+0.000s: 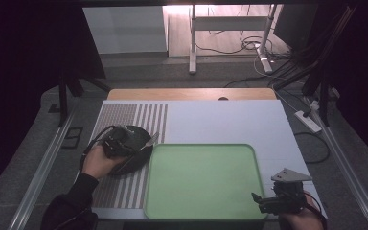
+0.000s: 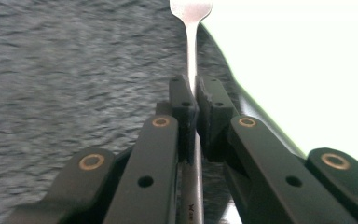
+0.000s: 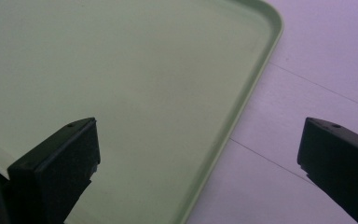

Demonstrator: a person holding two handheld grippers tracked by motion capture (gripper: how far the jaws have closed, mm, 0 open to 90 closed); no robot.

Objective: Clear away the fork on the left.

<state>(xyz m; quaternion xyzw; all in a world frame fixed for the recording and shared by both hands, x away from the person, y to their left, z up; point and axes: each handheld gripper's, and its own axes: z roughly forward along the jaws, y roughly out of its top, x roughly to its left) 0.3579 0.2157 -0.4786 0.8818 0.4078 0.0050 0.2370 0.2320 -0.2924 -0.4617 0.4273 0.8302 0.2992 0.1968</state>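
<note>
My left gripper point(image 1: 141, 143) hangs over a dark round plate point(image 1: 133, 162) on the left of the table, shut on the handle of a metal fork point(image 1: 152, 139). The fork's head points toward the near-left corner region of the green tray point(image 1: 201, 211). In the left gripper view the jaws point(image 2: 196, 91) pinch the fork's handle and the fork point(image 2: 191, 32) runs straight up between them, with the plate's dark rim point(image 2: 221, 63) and the bright tray beyond. My right gripper point(image 1: 259, 201) rests at the tray's near right corner. It stands open point(image 3: 199, 135) above the tray's rim point(image 3: 256, 84), with nothing between the jaws.
The plate lies on a striped mat point(image 1: 124, 117) on the left of the white tabletop point(image 1: 225, 120). Nothing lies in the tray. A power strip point(image 1: 309, 120) and cables lie on the floor to the right, and a desk frame point(image 1: 230, 24) stands behind the table.
</note>
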